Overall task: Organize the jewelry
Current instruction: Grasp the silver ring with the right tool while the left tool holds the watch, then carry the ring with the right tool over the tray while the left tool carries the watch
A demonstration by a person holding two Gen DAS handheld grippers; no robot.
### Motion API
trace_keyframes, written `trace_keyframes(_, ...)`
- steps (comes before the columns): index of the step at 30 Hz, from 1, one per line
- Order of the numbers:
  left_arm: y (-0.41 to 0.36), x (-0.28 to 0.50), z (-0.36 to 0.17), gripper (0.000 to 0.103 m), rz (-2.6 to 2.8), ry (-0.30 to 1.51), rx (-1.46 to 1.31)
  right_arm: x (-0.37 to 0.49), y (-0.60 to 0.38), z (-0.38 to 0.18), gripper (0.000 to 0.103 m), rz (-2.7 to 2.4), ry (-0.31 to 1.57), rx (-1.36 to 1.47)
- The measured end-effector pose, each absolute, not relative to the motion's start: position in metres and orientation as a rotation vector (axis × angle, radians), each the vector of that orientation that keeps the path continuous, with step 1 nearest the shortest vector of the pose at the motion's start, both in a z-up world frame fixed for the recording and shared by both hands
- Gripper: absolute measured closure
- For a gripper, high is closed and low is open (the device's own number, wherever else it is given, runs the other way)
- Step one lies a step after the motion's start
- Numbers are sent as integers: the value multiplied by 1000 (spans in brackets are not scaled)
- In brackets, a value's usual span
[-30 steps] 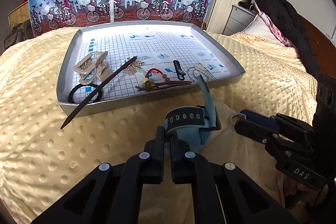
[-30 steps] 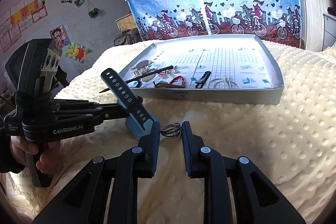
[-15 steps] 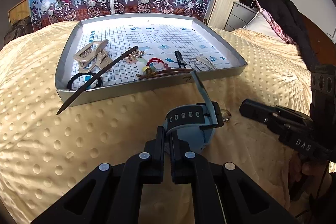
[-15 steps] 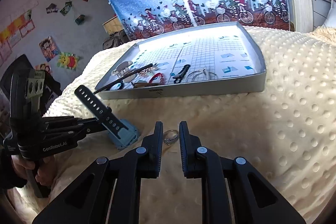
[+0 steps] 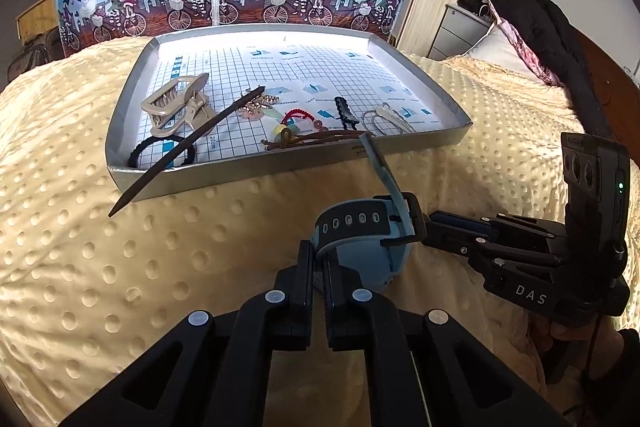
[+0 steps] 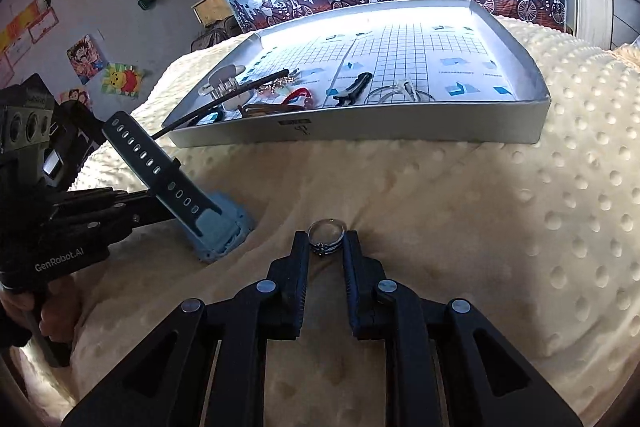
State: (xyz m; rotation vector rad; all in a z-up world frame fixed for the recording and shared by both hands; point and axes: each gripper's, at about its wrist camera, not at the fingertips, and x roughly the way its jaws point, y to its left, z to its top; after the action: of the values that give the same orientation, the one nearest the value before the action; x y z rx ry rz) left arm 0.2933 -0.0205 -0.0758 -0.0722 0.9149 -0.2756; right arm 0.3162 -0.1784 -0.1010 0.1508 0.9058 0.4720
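left wrist view: my left gripper is clamped on the blue watch, which rests on the cream dotted blanket. at 12 o'clock sits the silver tray, holding a beige claw clip, black hair tie, dark hair stick poking over its near wall, red bracelet, black clip and wire hoops.

right wrist view: my right gripper pinches a silver ring between its tips, just above the blanket. the watch lies at 9 o'clock, the tray at 12.
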Motion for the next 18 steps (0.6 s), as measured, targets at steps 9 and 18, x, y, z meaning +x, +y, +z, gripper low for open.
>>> trace_keyframes(9,-25,296,-57,98,-288,864,-75,309,-184,-91,88,485,833,176)
trace_keyframes(18,-18,306,-24,98,-293,776,-110,305,-200,-70,88,461,694,208)
